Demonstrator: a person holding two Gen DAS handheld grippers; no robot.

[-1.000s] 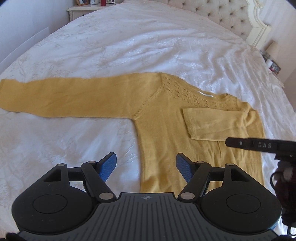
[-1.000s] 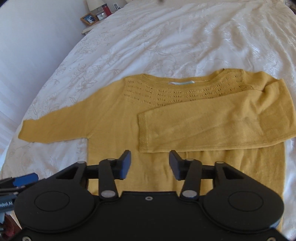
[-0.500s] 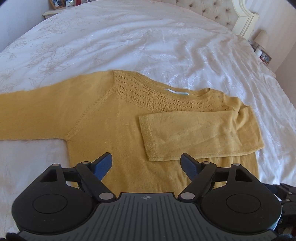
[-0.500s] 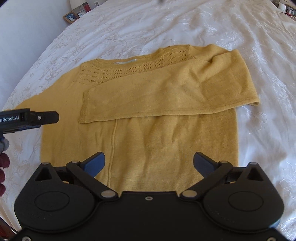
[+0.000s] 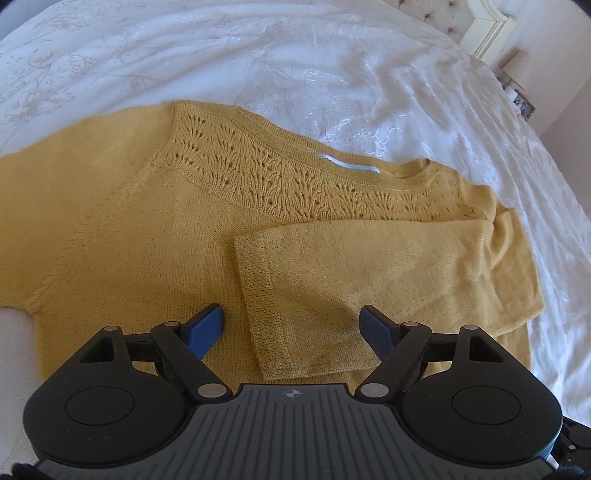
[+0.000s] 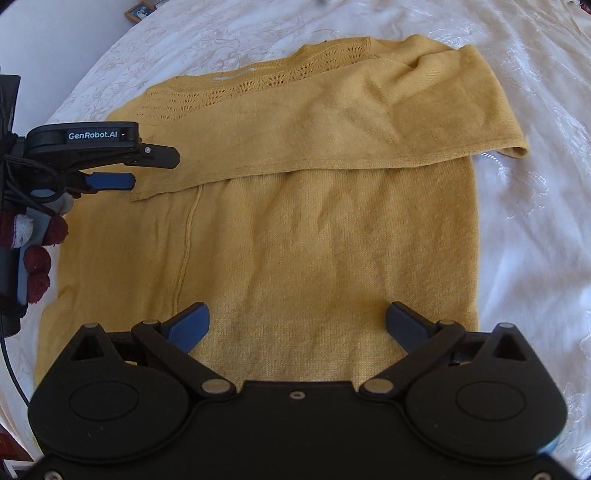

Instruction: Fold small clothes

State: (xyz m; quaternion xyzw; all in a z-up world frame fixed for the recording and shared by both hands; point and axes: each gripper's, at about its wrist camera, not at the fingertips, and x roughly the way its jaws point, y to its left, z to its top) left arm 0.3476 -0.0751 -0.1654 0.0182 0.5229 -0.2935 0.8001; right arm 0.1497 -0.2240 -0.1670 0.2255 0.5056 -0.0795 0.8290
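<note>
Yellow sweater flat on white bed, one sleeve folded across chest. Left gripper and right gripper above it, jaws spread, grasping nothing.

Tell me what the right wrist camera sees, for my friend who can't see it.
A yellow sweater lies flat on a white bedspread, one sleeve folded across its chest. The right gripper hangs open above it, the left gripper beside.

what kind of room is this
Most likely a bedroom: the yellow sweater lies on a bed with a white embroidered bedspread, a tufted headboard sits at the far end, and a framed photo stands beside it.
</note>
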